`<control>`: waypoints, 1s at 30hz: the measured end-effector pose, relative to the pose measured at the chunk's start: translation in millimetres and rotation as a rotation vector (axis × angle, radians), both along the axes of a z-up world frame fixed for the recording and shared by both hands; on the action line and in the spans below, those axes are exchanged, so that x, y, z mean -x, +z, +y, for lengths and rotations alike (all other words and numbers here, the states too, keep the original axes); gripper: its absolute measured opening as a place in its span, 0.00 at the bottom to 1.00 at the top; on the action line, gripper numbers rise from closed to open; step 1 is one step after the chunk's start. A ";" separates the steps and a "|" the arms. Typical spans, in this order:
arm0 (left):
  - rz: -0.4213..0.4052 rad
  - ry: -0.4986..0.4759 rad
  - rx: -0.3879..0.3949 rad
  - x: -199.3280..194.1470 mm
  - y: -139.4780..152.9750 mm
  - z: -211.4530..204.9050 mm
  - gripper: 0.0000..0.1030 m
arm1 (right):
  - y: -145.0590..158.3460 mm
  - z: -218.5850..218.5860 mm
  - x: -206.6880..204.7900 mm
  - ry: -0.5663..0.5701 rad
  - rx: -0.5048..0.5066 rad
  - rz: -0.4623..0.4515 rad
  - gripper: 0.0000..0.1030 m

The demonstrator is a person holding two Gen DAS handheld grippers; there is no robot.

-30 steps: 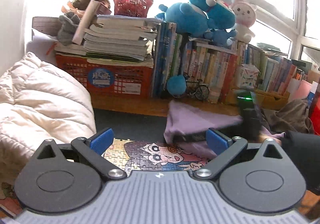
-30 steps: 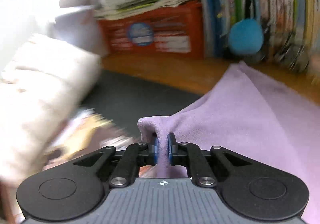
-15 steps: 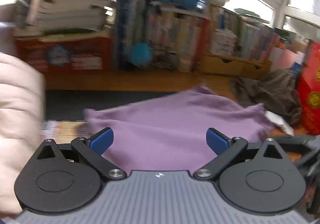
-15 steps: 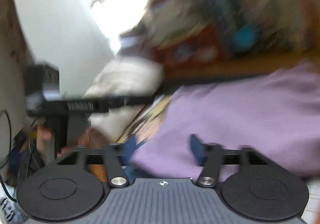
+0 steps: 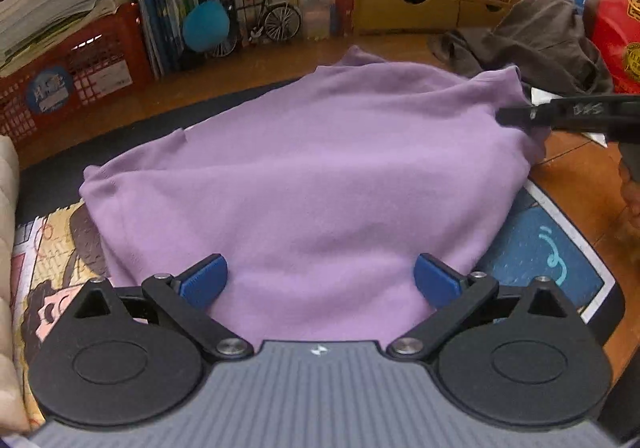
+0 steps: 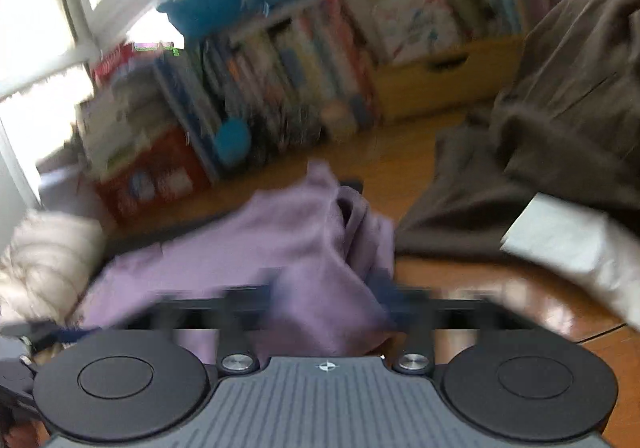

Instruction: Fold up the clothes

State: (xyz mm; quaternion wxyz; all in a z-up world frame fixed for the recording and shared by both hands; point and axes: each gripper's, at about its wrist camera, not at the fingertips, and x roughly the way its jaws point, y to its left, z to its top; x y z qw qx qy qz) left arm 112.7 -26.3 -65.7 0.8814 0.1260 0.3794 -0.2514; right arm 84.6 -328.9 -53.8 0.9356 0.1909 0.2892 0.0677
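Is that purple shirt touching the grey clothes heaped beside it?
Cannot tell. In the left wrist view the purple shirt overlaps the grey clothes at its far corner; the right wrist view is too blurred.

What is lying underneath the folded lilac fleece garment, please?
The folded lilac fleece garment rests on a dark round mat, overlapping a cartoon jigsaw puzzle and a blue-and-white sign. Anything under its middle is covered.

Left gripper [image 5: 320, 280] wide apart
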 end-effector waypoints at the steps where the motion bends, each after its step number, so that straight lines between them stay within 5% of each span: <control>1: 0.003 -0.001 -0.005 0.6 0.7 2.0 0.99 | 0.7 -2.8 5.5 -0.003 -0.013 -0.003 0.14; 9: 0.019 -0.016 -0.046 11.7 5.8 33.0 1.00 | 34.6 -32.3 67.4 0.051 -0.066 -0.039 0.06; 13: -0.066 -0.014 -0.070 15.2 32.2 37.4 0.98 | 61.1 -33.6 76.5 0.083 0.053 -0.127 0.14; 14: -0.100 -0.026 -0.044 14.3 42.1 36.7 0.98 | 67.4 -30.0 69.9 0.109 0.070 -0.162 0.29; 15: -0.116 -0.054 0.016 11.6 50.1 34.7 0.99 | 71.6 -26.7 59.2 0.132 0.083 -0.194 0.58; 17: -0.116 -0.090 0.089 4.1 55.7 26.3 0.99 | 74.2 -14.5 28.4 0.147 0.147 -0.243 0.82; 21: -0.051 -0.120 0.107 -7.7 37.0 3.9 0.99 | 62.0 13.3 -60.3 0.214 0.316 -0.212 0.81; 25: 0.014 -0.153 0.099 -5.6 9.5 -5.0 0.99 | 43.1 50.0 -125.2 0.371 0.339 -0.090 0.81; 29: -0.011 -0.154 0.096 2.9 -2.3 0.8 1.00 | 26.3 56.4 -161.9 0.428 0.315 0.028 0.81; 30: -0.011 -0.154 0.099 3.1 -1.9 2.1 1.00 | 22.8 55.2 -168.2 0.430 0.296 0.055 0.73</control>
